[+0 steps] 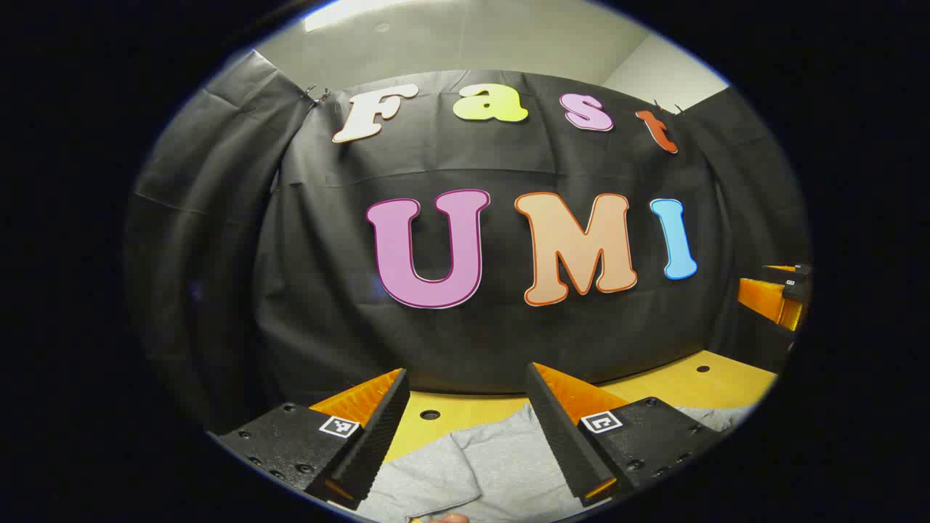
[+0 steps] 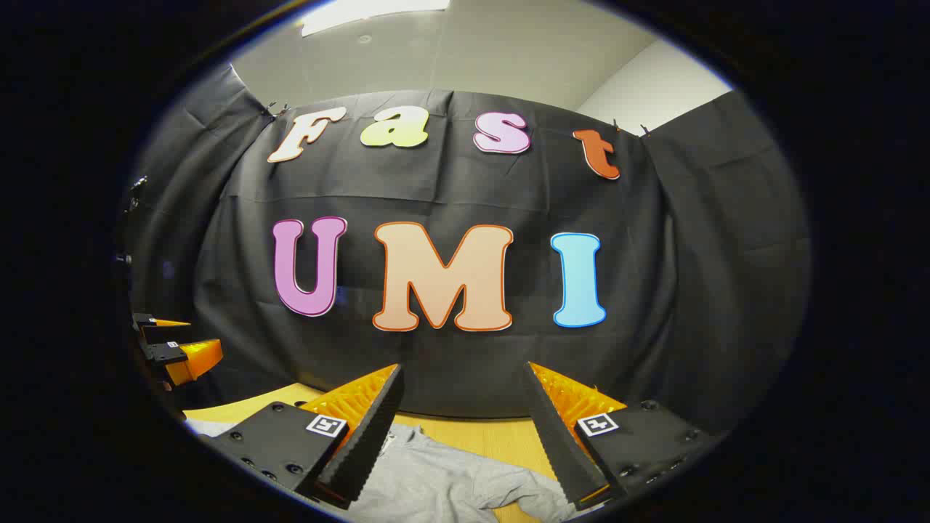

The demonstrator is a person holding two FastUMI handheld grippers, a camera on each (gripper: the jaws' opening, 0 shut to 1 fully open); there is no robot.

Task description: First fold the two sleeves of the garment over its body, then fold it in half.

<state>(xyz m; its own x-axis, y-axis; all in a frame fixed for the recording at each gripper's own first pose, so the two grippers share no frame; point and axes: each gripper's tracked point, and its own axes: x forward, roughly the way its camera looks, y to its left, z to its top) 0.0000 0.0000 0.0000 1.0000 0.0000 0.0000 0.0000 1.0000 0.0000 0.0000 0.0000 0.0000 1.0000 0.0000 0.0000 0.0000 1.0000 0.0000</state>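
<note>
A grey garment [image 1: 479,465] lies spread on the yellow table [image 1: 676,388], seen low in the left gripper view between and below my left gripper's [image 1: 465,378] open fingers. In the right gripper view the same grey garment [image 2: 450,479] shows a rumpled sleeve running toward the right, under my open right gripper [image 2: 465,374]. Both grippers hang above the cloth with nothing between their fingers. The right gripper [image 1: 781,298] appears at the right edge of the left gripper view, and the left gripper [image 2: 178,349] at the left edge of the right gripper view.
The black cloth wall [image 1: 465,327] stands close behind the table's far edge. The tabletop has small round holes [image 1: 430,415]. A fingertip [image 1: 450,519] peeks in at the bottom of the left gripper view.
</note>
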